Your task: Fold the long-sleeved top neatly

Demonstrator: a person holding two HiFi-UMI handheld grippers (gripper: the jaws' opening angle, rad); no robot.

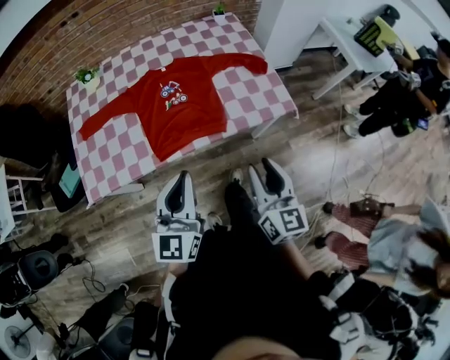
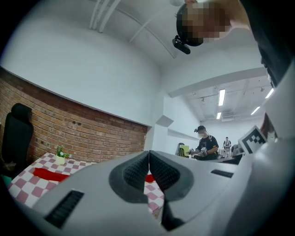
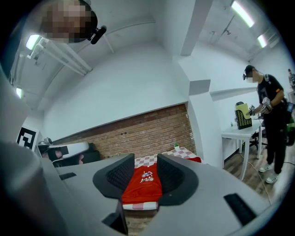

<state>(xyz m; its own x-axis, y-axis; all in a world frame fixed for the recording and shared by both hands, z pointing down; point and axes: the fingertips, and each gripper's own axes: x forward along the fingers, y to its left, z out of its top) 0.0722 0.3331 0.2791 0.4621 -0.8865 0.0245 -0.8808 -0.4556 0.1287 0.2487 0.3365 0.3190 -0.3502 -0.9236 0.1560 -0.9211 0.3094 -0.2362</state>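
Note:
A red long-sleeved top with a small printed picture on its chest lies spread flat, sleeves out to both sides, on a table with a pink-and-white checked cloth. Both grippers are held well short of the table, over the wooden floor. My left gripper has its jaws shut with nothing between them; in the left gripper view the pads meet. My right gripper is open and empty; in the right gripper view the red top shows through the gap, far ahead.
A small potted plant stands at the table's left corner, another at the far corner. A black chair sits left of the table. A white desk and people are at the right. Cables and gear litter the floor.

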